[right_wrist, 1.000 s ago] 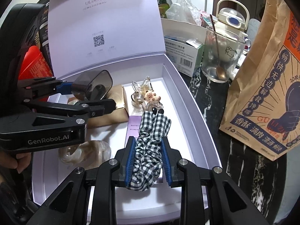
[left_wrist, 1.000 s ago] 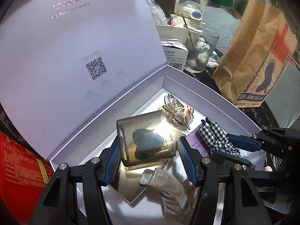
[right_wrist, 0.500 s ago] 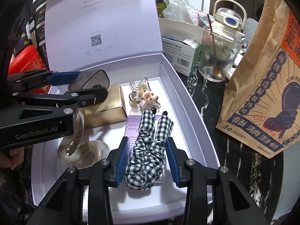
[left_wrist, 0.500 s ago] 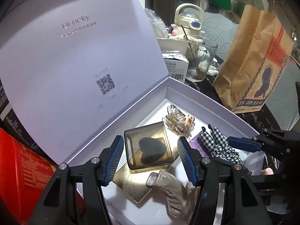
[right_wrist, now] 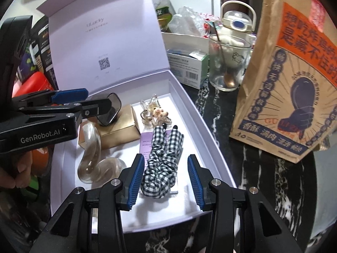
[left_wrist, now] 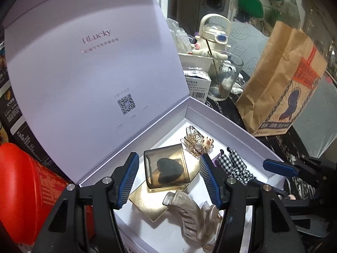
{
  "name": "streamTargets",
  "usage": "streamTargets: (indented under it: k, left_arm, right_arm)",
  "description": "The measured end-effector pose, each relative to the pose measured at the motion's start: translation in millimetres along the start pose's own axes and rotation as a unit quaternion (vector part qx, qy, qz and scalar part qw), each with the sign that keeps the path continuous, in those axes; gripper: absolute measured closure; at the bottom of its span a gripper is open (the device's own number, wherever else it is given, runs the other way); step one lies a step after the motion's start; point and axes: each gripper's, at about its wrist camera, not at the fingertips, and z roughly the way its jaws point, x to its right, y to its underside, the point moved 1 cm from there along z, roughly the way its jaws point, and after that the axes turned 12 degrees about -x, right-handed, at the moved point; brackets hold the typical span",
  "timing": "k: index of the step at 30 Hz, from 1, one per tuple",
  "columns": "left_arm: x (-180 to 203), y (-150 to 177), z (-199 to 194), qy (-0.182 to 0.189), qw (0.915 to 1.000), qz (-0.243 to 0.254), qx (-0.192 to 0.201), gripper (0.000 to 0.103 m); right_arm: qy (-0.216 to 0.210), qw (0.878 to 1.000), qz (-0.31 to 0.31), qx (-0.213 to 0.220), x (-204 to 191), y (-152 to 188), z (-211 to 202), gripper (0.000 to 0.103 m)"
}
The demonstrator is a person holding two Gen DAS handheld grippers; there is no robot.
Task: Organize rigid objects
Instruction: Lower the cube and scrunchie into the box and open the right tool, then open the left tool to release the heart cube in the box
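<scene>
1. Box lid [right_wrist: 118, 31], upper left: "ULucky" + QR code.
2. Left gripper [left_wrist: 169, 179] marked "GenRobot.AI", jaws apart around smoky case [left_wrist: 166, 169], no contact.
3. Right gripper [right_wrist: 166, 181] jaws just opening, released; checked scrunchie [right_wrist: 162, 160] lies between, in box [right_wrist: 208, 147] lower centre.

Black marble top [right_wrist: 227, 164] w/ gift box [right_wrist: 212, 147], paper bag [right_wrist: 294, 84], glass [right_wrist: 227, 63]

The left claw [left_wrist: 169, 179] points steeply down, its blue pads [left_wrist: 129, 176] apart and pressing on nothing. The right claw [right_wrist: 166, 182] tilts down alike; its jaws have just been opening, and both pads [right_wrist: 136, 180] now stand clear of what lies between them. A hand [right_wrist: 19, 168] grips the left claw's handle, fingertips curled, left of the right claw.
</scene>
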Motion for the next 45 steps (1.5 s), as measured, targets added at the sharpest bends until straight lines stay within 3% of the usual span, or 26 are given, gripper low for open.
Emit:
streamTargets:
  k: [21, 31, 32, 34, 36, 45]
  left_arm:
    - [16.6, 15.2, -66.7, -0.002, 0.999, -0.021, 0.041, 0.044]
    - [30.8, 36.3, -101.9, -0.004, 0.9985, -0.009, 0.054, 0.044]
    - [32.7, 38.3, -105.0, -0.006, 0.9985, -0.007, 0.054, 0.042]
    - [35.6, 42.8, -109.7, -0.006, 0.9984, -0.006, 0.056, 0.024]
    - [36.7, 48.6, -115.5, -0.001, 0.9978, -0.008, 0.065, 0.013]
    - [44.7, 71.1, -138.9, -0.014, 0.9972, -0.001, 0.073, 0.012]
  right_arm:
    - [0.028, 0.998, 0.002, 0.049, 8.4, 20.8, -73.8, 0.057]
    - [0.031, 0.997, 0.004, 0.065, 4.5, 45.5, -109.4, 0.047]
    - [0.031, 0.997, 0.005, 0.068, 3.7, 47.9, -112.1, 0.047]
    - [0.029, 0.997, 0.004, 0.074, 2.1, 53.3, -118.4, 0.046]
    - [0.029, 0.996, 0.004, 0.081, 0.9, 58.4, -124.7, 0.041]
    - [0.035, 0.993, 0.001, 0.11, -9.0, 79.7, -154.5, 0.034]
